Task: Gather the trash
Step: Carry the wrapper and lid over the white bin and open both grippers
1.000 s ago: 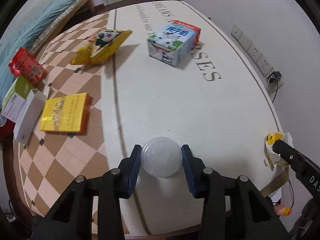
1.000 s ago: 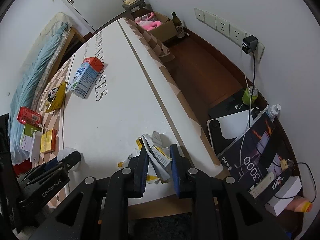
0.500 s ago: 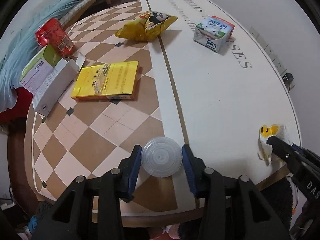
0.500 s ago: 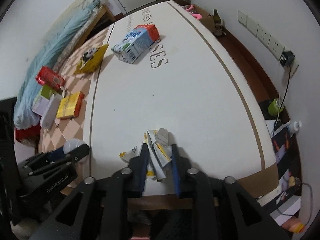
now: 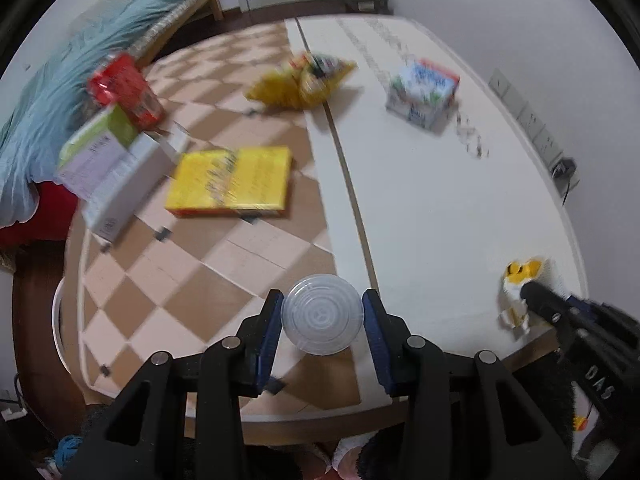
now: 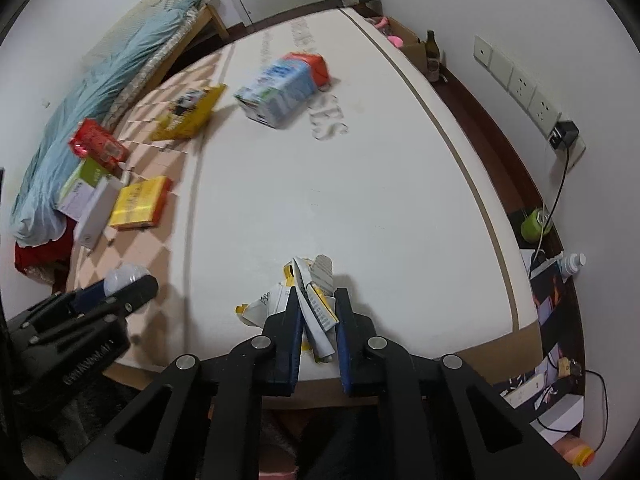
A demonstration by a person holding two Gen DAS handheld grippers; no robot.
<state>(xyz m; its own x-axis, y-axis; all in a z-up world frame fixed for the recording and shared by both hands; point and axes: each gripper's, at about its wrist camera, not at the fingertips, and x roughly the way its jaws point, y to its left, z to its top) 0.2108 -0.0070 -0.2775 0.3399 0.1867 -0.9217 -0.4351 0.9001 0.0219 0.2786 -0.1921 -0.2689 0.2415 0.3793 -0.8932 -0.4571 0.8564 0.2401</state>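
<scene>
Both the left gripper and the right gripper are matte black plastic frames with triangular cut-outs, round silver pivot screws, blue-padded fingers, and white embossed lettering along the side of each frame.

Grey letters, perhaps "SES", on the white tabletop.

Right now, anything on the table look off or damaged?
The milk carton lies tipped on its side. A white box lies with an end flap open. The right gripper clamps crumpled, torn paper packaging. The left gripper holds a clear plastic cup, seemingly intact.
</scene>
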